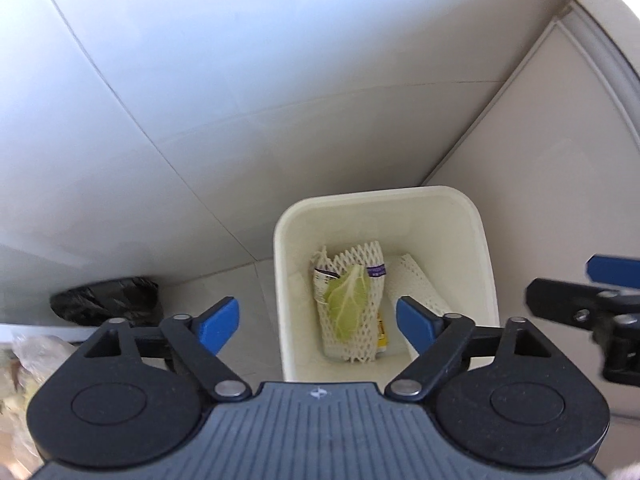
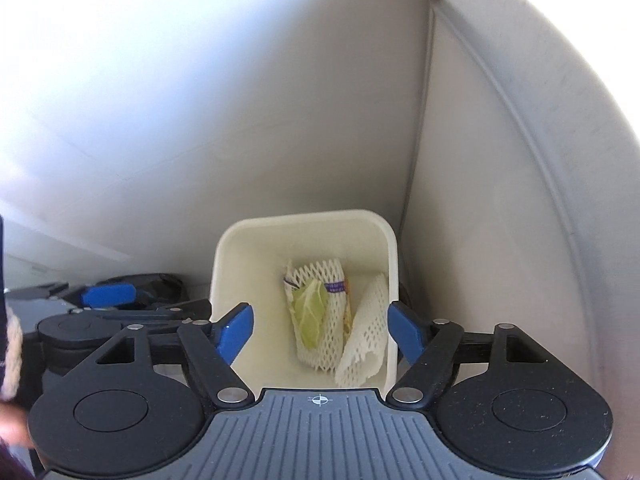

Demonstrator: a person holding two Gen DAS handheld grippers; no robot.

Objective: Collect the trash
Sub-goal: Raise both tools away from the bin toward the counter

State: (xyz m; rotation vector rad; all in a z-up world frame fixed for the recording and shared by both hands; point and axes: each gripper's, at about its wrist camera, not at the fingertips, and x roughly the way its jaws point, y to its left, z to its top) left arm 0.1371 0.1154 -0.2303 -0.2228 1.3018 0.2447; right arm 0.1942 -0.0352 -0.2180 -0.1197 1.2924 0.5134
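A cream bin [image 1: 486, 264] [image 2: 224, 256] stands on the floor in a corner. Inside lie a white foam net [image 1: 352, 332] [image 2: 320, 340] with a green leaf [image 1: 348, 300] [image 2: 310, 316] on it, a second foam net [image 1: 416, 280] [image 2: 366, 344] and a yellow wrapper [image 1: 382, 330]. My left gripper [image 1: 318, 322] is open and empty above the bin's near left side. My right gripper [image 2: 320, 330] is open and empty above the bin. The right gripper also shows at the right edge of the left wrist view [image 1: 592, 292]; the left gripper shows at the left of the right wrist view [image 2: 108, 296].
A black bag-lined bin [image 1: 106, 300] sits on the floor left of the cream bin. A clear plastic bag [image 1: 24, 364] lies at the lower left. White tiled walls [image 1: 200, 100] and a pale panel [image 1: 540, 160] close in the corner.
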